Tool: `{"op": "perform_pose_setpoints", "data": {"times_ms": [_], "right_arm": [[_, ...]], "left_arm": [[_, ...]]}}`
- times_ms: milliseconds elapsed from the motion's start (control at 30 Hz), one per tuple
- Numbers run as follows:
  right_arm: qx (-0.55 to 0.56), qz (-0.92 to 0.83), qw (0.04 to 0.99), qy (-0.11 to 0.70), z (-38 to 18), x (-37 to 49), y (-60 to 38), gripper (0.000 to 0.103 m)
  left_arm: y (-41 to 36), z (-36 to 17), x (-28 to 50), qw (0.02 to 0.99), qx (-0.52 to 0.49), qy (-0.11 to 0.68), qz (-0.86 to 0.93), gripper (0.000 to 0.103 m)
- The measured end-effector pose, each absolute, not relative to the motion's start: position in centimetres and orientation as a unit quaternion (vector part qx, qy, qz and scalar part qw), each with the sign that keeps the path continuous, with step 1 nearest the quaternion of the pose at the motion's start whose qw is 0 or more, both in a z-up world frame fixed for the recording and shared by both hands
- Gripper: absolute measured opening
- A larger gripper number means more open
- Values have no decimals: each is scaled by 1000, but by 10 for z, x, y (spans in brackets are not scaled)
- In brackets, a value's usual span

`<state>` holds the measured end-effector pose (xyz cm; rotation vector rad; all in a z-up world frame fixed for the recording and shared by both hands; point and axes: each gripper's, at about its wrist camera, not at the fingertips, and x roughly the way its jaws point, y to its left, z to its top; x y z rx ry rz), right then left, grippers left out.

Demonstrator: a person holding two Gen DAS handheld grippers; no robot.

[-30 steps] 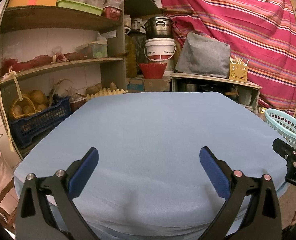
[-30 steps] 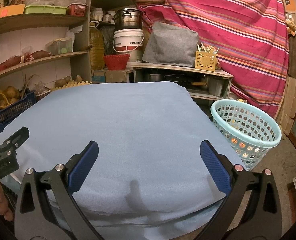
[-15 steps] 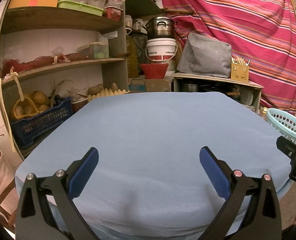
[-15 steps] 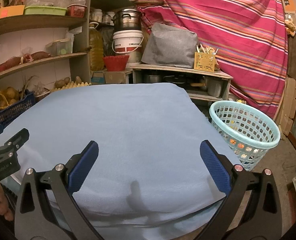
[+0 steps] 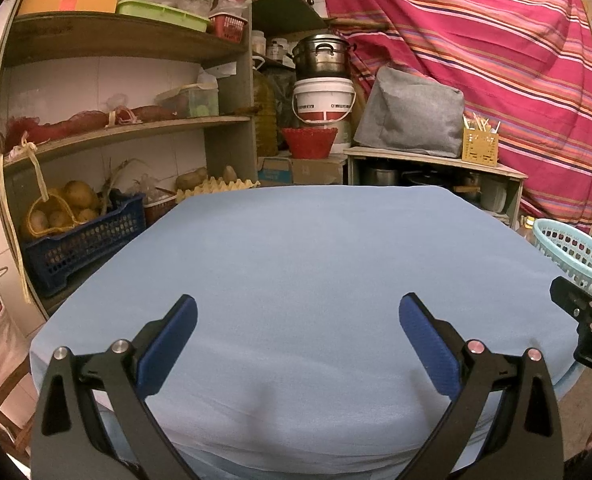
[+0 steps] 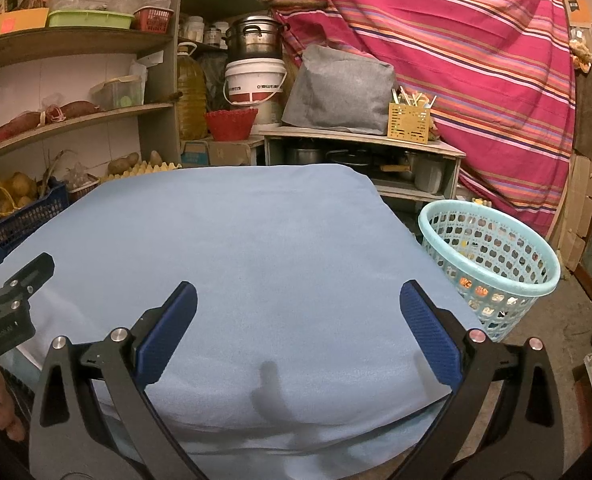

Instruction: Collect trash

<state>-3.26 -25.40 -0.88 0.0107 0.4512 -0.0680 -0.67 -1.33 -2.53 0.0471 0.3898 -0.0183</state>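
A table under a light blue cloth (image 5: 316, 264) (image 6: 236, 248) fills both views, and I see no loose item on it. My left gripper (image 5: 298, 308) hangs open over the table's near edge, nothing between its blue pads. My right gripper (image 6: 298, 296) is open too, over the near right part of the table. A pale turquoise perforated basket (image 6: 492, 264) (image 5: 568, 244) stands on the floor right of the table, with small colourful bits showing through its holes. Each gripper's tip shows at the edge of the other's view.
Wooden shelves (image 5: 116, 132) with produce, a blue crate (image 5: 84, 240) and an egg tray line the left side. Behind the table stand a low cabinet (image 6: 360, 148), a white bucket (image 6: 256, 84) under a metal pot, and a red bowl. A striped red cloth (image 6: 456, 40) hangs at the back right.
Both grippers have drifted slightly; the table and basket sit a little lower and nearer in view. Both stay open and hold nothing.
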Motion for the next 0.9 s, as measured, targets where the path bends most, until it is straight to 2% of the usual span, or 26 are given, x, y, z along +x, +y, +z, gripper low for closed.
{"op": "perform_pose_setpoints", "data": {"times_ms": [900], "right_arm": [[4,-35,973,226,-11,-31,-258,99]], "left_arm": [[-17,-28,-9,981,25,190,-12,99]]}}
